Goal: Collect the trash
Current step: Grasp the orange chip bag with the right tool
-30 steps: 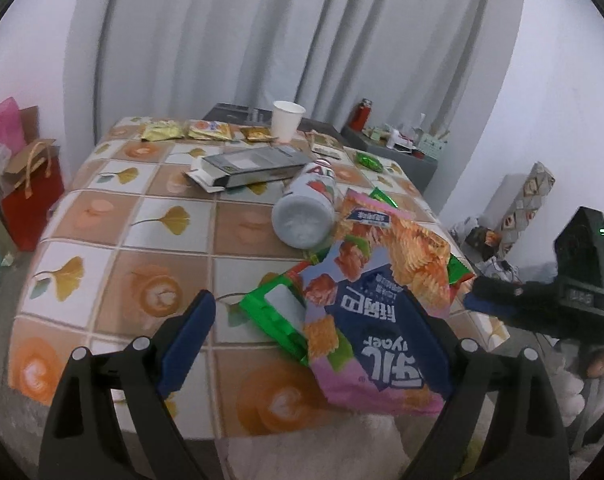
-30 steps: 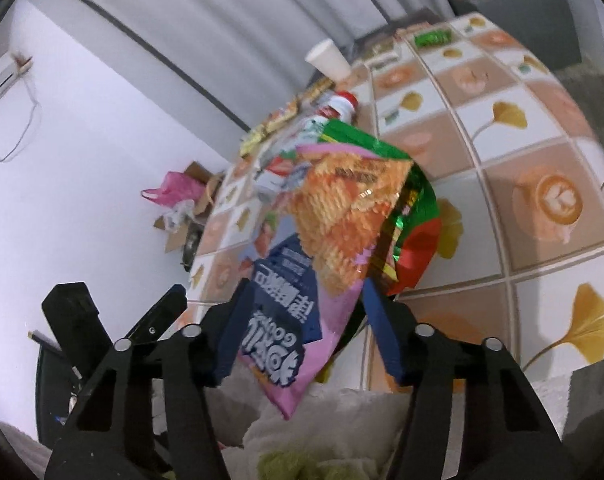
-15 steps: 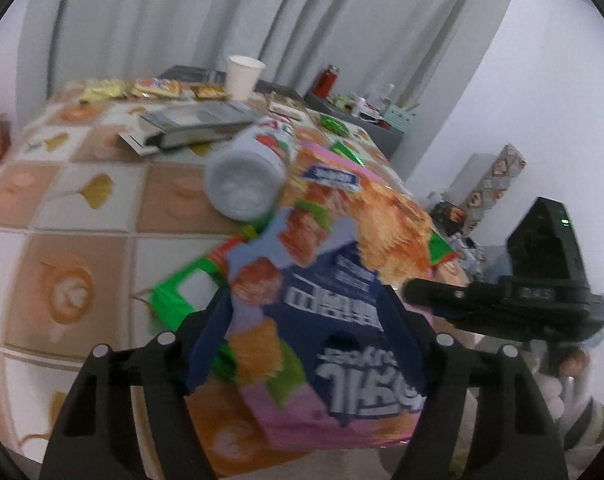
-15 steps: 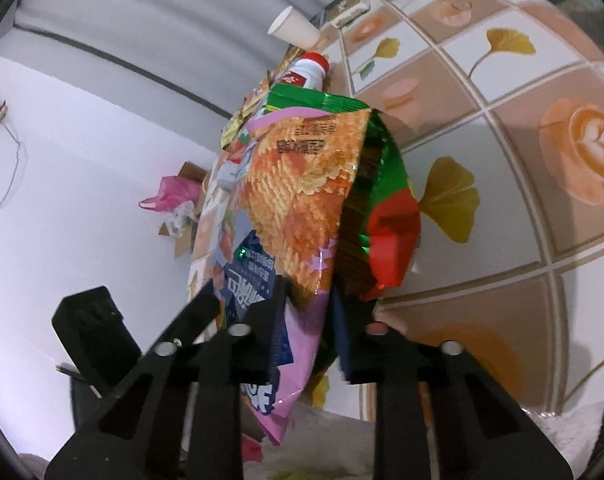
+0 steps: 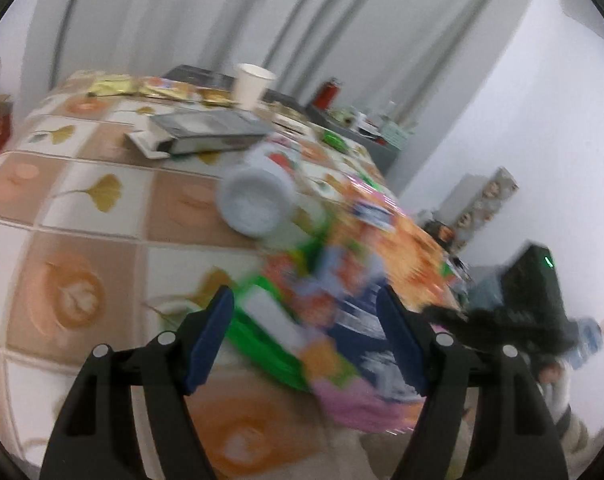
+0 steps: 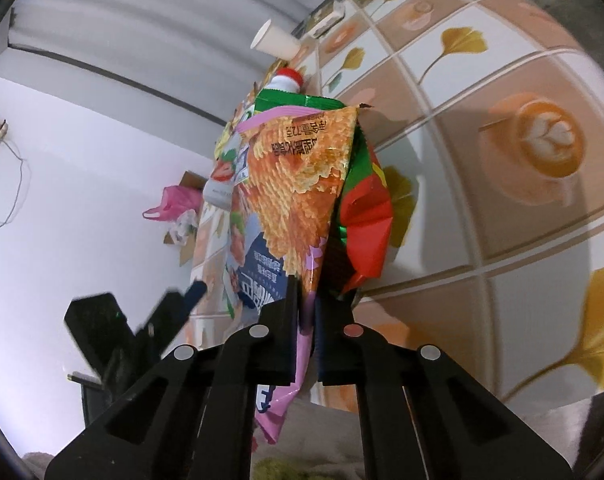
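A grey pleated curtain (image 5: 230, 20) hangs behind the counter (image 5: 82, 208), whose cloth shows ginkgo leaves and coffee cups. Right of the curtain stands a plain white wall (image 5: 542, 120).

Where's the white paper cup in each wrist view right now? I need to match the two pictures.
Left wrist: the white paper cup stands upright at the table's far edge, upper centre, behind the flat grey box.
Right wrist: the cup is at upper centre, looking tipped sideways, beyond the red-capped bottle.
Shared landmark: the snack bag, nearest the cameras in both.
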`<state>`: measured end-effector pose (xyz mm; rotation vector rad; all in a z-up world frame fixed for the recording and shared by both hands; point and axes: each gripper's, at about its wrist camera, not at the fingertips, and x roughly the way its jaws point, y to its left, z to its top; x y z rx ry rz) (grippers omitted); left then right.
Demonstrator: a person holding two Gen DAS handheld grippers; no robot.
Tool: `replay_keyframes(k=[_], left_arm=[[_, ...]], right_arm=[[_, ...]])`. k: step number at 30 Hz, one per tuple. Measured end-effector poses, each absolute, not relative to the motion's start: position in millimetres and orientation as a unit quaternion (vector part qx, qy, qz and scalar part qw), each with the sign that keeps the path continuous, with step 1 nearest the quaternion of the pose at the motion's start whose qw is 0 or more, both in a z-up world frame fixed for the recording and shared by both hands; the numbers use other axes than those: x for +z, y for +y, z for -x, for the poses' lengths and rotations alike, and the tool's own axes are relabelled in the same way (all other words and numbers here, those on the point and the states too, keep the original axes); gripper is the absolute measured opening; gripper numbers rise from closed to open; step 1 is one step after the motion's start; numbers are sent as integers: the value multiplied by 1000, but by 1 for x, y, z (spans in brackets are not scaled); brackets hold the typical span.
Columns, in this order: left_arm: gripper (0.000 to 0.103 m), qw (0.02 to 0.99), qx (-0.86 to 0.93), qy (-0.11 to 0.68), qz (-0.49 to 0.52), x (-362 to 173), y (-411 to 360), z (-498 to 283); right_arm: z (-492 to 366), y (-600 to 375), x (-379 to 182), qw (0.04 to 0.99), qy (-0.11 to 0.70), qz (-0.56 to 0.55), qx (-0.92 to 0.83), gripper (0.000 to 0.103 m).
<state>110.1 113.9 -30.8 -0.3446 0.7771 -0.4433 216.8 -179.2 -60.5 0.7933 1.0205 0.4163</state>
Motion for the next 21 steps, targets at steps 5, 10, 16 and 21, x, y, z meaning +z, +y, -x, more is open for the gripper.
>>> replay_keyframes(k=[5, 10, 16, 21], left_arm=[[58, 876, -185, 426, 132, -51, 109, -148], [35, 862, -221, 438, 129, -61, 91, -151], [26, 852, -250, 448, 110, -61, 76, -140], [24, 827, -275, 467, 146, -62, 76, -132]], right_arm=[[-214, -189, -61, 776, 469, -372, 196, 5], [-213, -195, -64, 778, 468, -370, 199, 5], [-210, -210, -67, 776, 466, -377, 199, 5], [-207, -225, -74, 772, 465, -386, 200, 5]])
